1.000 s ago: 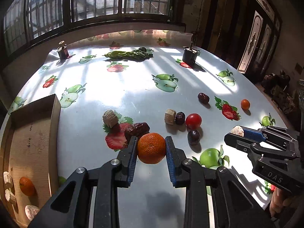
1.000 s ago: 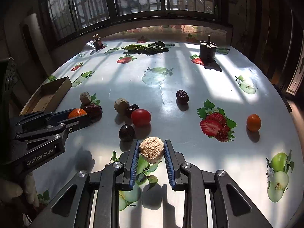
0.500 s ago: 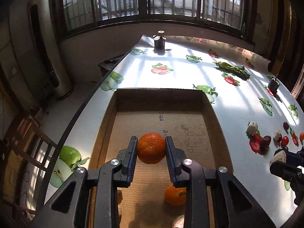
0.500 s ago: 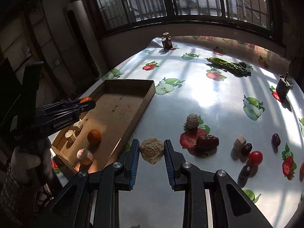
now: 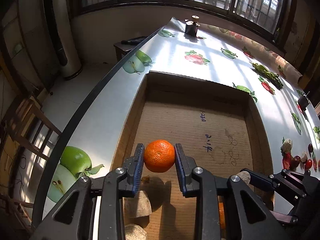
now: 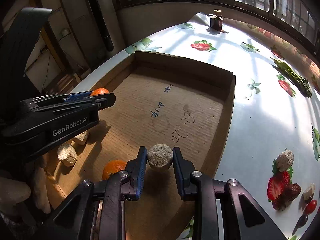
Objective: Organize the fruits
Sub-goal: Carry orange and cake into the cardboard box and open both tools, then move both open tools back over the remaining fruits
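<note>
We are mid-sort: over the box [image 6: 228, 108], our left gripper [image 5: 159, 156] is clamped on an orange [image 5: 159, 155] and our right gripper [image 6: 159, 157] on a tan chunk [image 6: 160, 156], neither yet released. The box already holds another orange [image 6: 113, 169] and tan pieces [image 6: 67, 155] at its near end, while more fruit [image 6: 290, 190] waits on the table right of the box.

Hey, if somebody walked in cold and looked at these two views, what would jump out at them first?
Probably the bright orange tangerine pinched in the left claw, held above the near end of the open cardboard box. Next, the rough tan round piece clamped in the right claw, also over the box. Beyond that, the sunlit fruit-print tablecloth all around the box.
</note>
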`<state>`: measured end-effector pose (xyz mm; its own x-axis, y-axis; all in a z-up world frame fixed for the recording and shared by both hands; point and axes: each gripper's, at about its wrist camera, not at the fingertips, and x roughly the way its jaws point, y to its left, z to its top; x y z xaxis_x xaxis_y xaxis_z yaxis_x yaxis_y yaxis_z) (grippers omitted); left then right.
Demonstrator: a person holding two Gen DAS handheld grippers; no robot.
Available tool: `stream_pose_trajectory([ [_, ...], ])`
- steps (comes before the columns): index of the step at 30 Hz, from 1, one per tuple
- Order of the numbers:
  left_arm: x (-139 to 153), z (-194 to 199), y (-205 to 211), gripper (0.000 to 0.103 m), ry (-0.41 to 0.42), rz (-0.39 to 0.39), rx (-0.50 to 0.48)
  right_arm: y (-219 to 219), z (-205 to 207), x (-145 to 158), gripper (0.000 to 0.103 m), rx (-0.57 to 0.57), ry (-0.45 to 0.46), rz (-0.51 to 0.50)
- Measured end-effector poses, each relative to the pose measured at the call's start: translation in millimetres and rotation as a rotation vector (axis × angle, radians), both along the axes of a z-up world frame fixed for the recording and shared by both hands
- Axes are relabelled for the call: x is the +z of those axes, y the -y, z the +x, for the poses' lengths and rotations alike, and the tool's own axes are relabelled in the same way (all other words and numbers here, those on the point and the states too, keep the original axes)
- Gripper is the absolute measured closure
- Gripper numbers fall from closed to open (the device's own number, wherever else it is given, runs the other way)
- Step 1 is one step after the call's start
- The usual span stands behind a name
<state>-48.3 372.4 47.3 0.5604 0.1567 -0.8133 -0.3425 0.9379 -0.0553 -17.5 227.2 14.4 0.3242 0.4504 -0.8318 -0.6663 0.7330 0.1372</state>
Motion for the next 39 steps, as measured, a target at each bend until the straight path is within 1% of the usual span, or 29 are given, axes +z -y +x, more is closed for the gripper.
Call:
stream_pose_trajectory([
  [2,3.3,-5.2,2.1,0.070,0.019,0.017,0.006,-3.7,0.4,-4.2,0.074,0.002,-0.003,-0.004],
  [3,6.8,-8.4,4.6,0.068,0.033,0.042,0.010,-4.3,0.3,-5.3,0.074,0.002,-0.002,0.000],
  [5,16.8,-18.0,10.4,0.059,0.067,0.103,0.024,-4.2,-0.1,-5.5,0.073,-0.003,0.004,0.006],
  [6,21.9,-23.6,12.7,0.057,0.085,0.121,0.032,-3.1,0.0,-5.0,0.073,0.000,0.000,0.014],
  [8,35.0,-37.0,16.5,0.047,0.123,0.159,0.062,2.0,-0.4,-1.7,0.072,-0.012,-0.005,0.034],
  [9,43.0,-44.7,17.8,0.044,0.144,0.175,0.080,5.7,-0.8,0.8,0.071,-0.021,-0.003,0.044],
  [11,56.7,-59.1,22.4,0.033,0.183,0.197,0.102,14.7,-2.7,7.8,0.064,-0.038,0.005,0.070],
  [12,62.0,-65.2,25.9,0.031,0.197,0.211,0.110,20.2,-4.2,11.4,0.062,-0.046,0.010,0.080],
  [14,73.9,-77.1,35.3,0.027,0.226,0.250,0.120,32.3,-8.9,18.4,0.054,-0.061,0.020,0.099],
  [17,85.7,-91.9,50.3,0.025,0.259,0.276,0.118,50.2,-17.1,26.2,0.051,-0.068,0.024,0.130],
  [19,91.0,-99.4,59.9,0.025,0.274,0.286,0.114,61.0,-23.1,30.3,0.049,-0.085,0.037,0.128],
  [24,99.4,-110.4,84.4,0.024,0.288,0.311,0.094,88.2,-35.8,37.9,0.049,-0.101,0.044,0.160],
  [33,108.8,-118.9,120.3,0.023,0.300,0.369,0.063,131.7,-45.7,43.5,0.047,-0.149,0.055,0.197],
  [39,108.3,-115.9,140.5,0.021,0.297,0.394,0.029,160.3,-45.0,41.5,0.047,-0.192,0.057,0.205],
])
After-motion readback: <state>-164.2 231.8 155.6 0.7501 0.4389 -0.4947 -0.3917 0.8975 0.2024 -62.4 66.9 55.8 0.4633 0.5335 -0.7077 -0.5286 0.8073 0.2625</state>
